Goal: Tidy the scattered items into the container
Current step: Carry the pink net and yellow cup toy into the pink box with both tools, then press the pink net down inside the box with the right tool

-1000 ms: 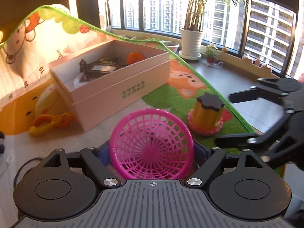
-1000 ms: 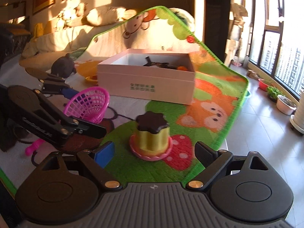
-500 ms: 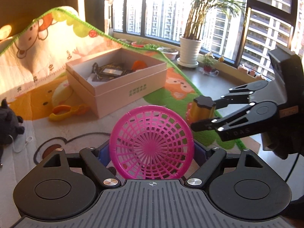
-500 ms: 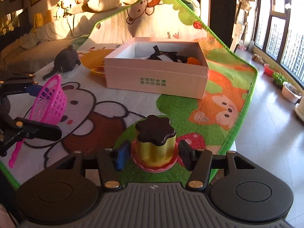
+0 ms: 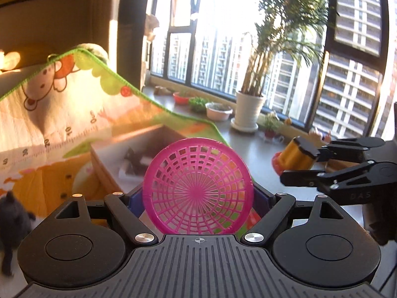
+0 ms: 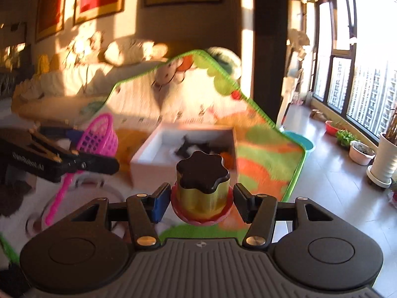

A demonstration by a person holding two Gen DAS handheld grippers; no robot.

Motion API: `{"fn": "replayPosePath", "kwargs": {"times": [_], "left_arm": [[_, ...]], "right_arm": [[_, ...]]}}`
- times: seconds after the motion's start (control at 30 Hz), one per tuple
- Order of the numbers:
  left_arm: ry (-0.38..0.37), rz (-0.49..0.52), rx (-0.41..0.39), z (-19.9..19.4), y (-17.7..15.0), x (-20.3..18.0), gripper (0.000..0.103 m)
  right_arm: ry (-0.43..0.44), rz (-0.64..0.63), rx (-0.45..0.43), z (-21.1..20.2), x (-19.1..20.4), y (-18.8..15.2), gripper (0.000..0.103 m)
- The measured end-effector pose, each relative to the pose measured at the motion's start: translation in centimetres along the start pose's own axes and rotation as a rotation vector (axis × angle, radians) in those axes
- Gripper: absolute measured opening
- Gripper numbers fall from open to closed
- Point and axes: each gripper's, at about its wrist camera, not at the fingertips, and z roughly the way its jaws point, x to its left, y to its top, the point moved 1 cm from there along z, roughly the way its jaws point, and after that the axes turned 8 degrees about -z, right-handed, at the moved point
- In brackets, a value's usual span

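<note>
While both hands hung above the play mat (image 6: pixel 268 159), the left claw (image 5: pixel 198 198) gripped a pink basket (image 5: pixel 198 186) and the right claw (image 6: pixel 202 202) clamped a yellow toy (image 6: pixel 202 193), both short of the pink box (image 6: pixel 183 149), which seemed, through blur, to hold dark items.

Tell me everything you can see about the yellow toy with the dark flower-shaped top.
The yellow toy with the dark flower-shaped top looks like glossy plastic: a fluted golden body, a dark brown scalloped cap and a pink scalloped base plate. It stands upright between the right gripper fingers, which press on its base from both sides, holding it off the cartoon play mat. Nothing else touches it. The left wrist view shows it tilted in the same grip.
</note>
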Motion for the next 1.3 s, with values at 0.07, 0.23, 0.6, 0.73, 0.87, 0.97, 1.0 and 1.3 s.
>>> {"fn": "replayPosePath", "kwargs": {"times": [0.07, 0.23, 0.6, 0.73, 0.87, 0.97, 1.0, 1.3], "left_arm": [[-0.002, -0.006, -0.023, 2.1, 1.8, 1.0, 0.088], [0.049, -0.002, -0.086, 8.1, 5.9, 3.8, 0.090], [0.186, -0.114, -0.032, 5.9, 2.0, 11.4, 0.102], [0.208, -0.103, 0.019, 1.7, -2.1, 11.3, 0.103], [0.200, -0.146, 0.062, -0.7, -5.8, 10.8, 0.103], [0.134, -0.199, 0.091, -1.8, -7.4, 10.3, 0.103], [0.122, -0.206, 0.091, -2.2, -7.8, 10.2, 0.103], [0.110, -0.273, 0.033, -5.2, -9.0, 12.3, 0.103]], "right_arm": [[0.013, 0.041, -0.037, 1.9, -1.9, 2.3, 0.056], [0.051, 0.145, -0.084, 8.3, -5.2, 7.6, 0.056], [0.120, 0.298, 0.035, 18.9, -6.7, 7.7, 0.080], [0.110, 0.223, 0.102, 19.5, -4.7, 6.4, 0.080], [0.212, 0.123, 0.190, 20.0, -0.5, 6.3, 0.055], [0.218, 0.100, 0.260, 21.8, 2.3, 6.4, 0.055], [0.213, 0.097, 0.280, 22.5, 3.0, 6.4, 0.055], [0.092, 0.077, 0.354, 26.5, 4.3, 7.9, 0.006]]}}
